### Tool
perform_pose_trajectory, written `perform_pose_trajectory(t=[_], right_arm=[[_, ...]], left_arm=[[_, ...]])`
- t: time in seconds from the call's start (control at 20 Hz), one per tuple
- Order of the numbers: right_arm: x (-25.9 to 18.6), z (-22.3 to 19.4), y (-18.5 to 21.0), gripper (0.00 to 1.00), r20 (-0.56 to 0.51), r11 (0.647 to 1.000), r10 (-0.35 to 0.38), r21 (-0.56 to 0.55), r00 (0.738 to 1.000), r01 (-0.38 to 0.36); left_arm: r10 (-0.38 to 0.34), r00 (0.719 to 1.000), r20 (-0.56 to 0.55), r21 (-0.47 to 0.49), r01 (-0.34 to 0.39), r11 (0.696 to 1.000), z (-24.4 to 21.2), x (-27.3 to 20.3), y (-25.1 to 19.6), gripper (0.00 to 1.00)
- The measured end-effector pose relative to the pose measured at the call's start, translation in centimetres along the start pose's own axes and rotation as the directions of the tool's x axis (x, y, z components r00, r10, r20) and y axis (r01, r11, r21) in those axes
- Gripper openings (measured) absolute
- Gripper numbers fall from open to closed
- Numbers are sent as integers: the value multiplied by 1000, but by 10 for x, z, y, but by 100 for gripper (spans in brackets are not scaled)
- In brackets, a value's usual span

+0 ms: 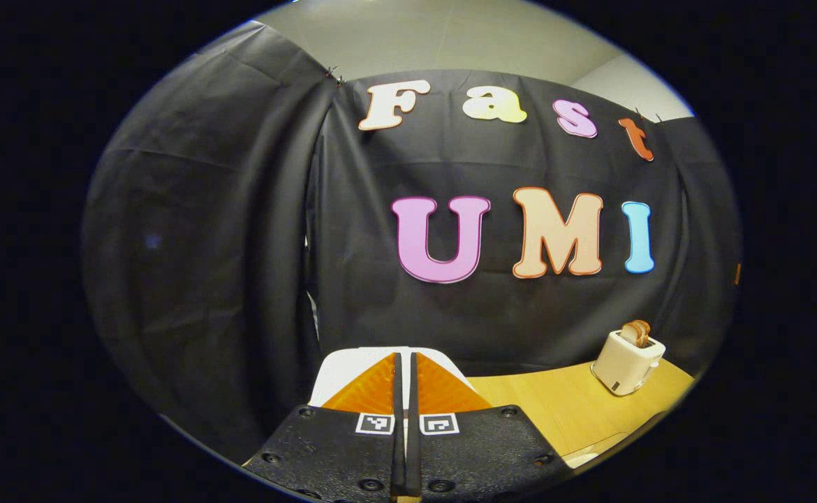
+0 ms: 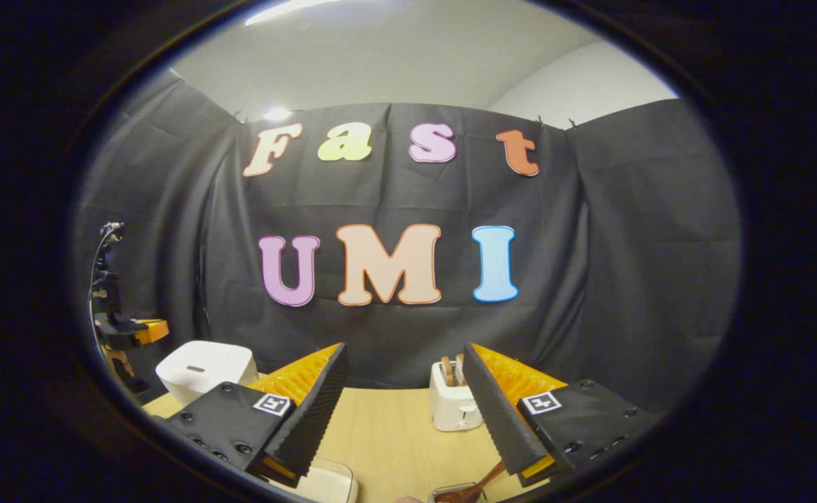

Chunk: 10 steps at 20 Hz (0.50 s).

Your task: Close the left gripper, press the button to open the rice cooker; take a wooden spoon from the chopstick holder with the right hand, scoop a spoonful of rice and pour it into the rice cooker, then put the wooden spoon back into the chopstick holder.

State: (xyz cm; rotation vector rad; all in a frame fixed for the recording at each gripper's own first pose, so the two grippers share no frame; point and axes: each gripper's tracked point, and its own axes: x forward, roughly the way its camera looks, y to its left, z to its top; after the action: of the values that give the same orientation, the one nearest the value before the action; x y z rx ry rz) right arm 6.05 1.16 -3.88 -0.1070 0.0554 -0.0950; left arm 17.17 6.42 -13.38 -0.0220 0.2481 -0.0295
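Observation:
In the left gripper view my left gripper [image 1: 405,358] is shut with nothing between its fingers, held just in front of and above the white rice cooker [image 1: 342,367], whose lid is down. In the right gripper view the rice cooker [image 2: 206,369] stands at the left of the wooden table [image 2: 394,433], and the left gripper [image 2: 129,334] hovers beside it at the far left. My right gripper [image 2: 404,353] is open and empty above the table. A wooden spoon [image 2: 484,480] pokes up from a holder [image 2: 454,496] at the bottom edge, just under the right finger.
A white toaster [image 2: 454,404] with bread slices stands at the back of the table, also seen as the toaster [image 1: 628,360] on the right. A white container [image 2: 325,483] sits at the near edge under the right gripper's left finger. Black cloth walls the booth.

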Motion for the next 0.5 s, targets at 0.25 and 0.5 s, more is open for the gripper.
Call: perform_pose_trajectory(t=[0.25, 0.5], right_arm=[[1, -8, 1, 100, -14, 999, -46, -27, 999, 45], [0, -9, 3, 100, -20, 996, -74, -41, 997, 74]], left_arm=[[-15, 997, -82, -12, 14, 1000, -40, 24, 7, 0], [-26, 989, -147, -26, 22, 999, -71, 41, 7, 0]])
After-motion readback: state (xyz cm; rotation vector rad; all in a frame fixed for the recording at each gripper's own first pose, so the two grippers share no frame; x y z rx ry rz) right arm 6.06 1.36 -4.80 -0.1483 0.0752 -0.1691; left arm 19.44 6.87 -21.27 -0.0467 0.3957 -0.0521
